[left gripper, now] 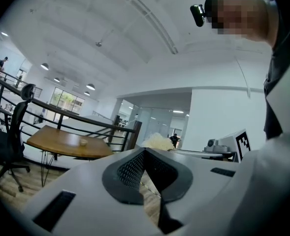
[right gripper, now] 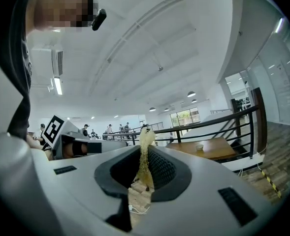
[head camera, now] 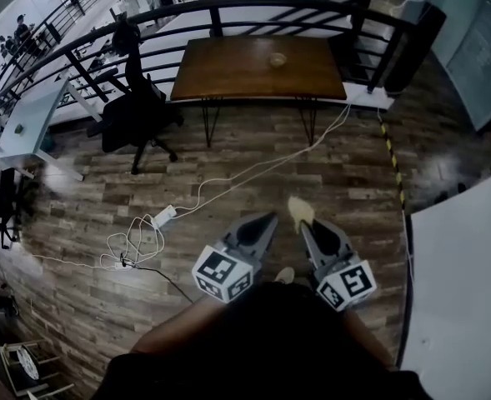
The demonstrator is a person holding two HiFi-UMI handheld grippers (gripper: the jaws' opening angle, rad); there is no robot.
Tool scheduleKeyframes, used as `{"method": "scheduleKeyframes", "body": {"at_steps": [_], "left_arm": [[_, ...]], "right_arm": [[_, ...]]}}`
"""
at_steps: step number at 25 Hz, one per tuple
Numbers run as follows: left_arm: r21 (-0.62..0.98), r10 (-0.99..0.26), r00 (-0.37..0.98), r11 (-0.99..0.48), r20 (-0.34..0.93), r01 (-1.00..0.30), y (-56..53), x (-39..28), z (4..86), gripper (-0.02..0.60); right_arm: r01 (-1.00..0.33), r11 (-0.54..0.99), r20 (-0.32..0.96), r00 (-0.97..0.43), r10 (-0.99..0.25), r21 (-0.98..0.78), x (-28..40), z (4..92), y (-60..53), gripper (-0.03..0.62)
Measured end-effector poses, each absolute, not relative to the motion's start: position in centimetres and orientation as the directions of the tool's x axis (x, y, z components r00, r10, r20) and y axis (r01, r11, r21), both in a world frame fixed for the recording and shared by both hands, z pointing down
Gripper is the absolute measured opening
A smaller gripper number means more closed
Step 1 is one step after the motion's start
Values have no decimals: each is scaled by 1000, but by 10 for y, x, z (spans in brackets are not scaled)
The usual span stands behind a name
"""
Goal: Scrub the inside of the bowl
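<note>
Wood-plank flooring [head camera: 253, 173] runs out to a curved black metal railing [head camera: 228, 7]. At the left stands a black office chair [head camera: 137, 107], and a white cable [head camera: 228, 182] loops over the planks to a power strip [head camera: 163, 217]. Beyond is a rectangular brown wooden table [head camera: 245, 69] on thin hairpin legs. It bears the small, round, pale bowl [head camera: 278, 59], well apart from both grippers.

The left gripper [head camera: 266, 221] is level, its grey jaws pressed together on nothing. Just beside it, the right gripper [head camera: 306, 223] is clamped on a thin, fibrous, pale yellow scrub pad [head camera: 300, 211]. The pad's long axis follows the jaws and its free end juts past the tips toward the table. A smooth white surface [head camera: 462, 290] fills the right edge.
</note>
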State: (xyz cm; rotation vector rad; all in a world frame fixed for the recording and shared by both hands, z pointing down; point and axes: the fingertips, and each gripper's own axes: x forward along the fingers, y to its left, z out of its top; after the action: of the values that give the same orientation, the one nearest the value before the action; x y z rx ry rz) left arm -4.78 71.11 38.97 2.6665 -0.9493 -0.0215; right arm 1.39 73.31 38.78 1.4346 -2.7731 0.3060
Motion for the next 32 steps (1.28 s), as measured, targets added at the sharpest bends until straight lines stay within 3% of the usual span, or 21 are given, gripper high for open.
{"method": "scheduleKeyframes", "body": {"at_steps": [7, 18, 32], "left_arm": [[316, -611, 785, -728, 106, -609, 678, 21, 396, -3], [355, -592, 799, -729, 102, -585, 599, 49, 415, -4], [320, -495, 863, -805, 99, -499, 405, 20, 408, -3]], "right_arm": [[-805, 559, 110, -585, -803, -200, 84, 398, 694, 49], [-816, 537, 144, -570, -809, -216, 109, 420, 623, 49], [-869, 438, 152, -477, -866, -230, 69, 423, 440, 49]]}}
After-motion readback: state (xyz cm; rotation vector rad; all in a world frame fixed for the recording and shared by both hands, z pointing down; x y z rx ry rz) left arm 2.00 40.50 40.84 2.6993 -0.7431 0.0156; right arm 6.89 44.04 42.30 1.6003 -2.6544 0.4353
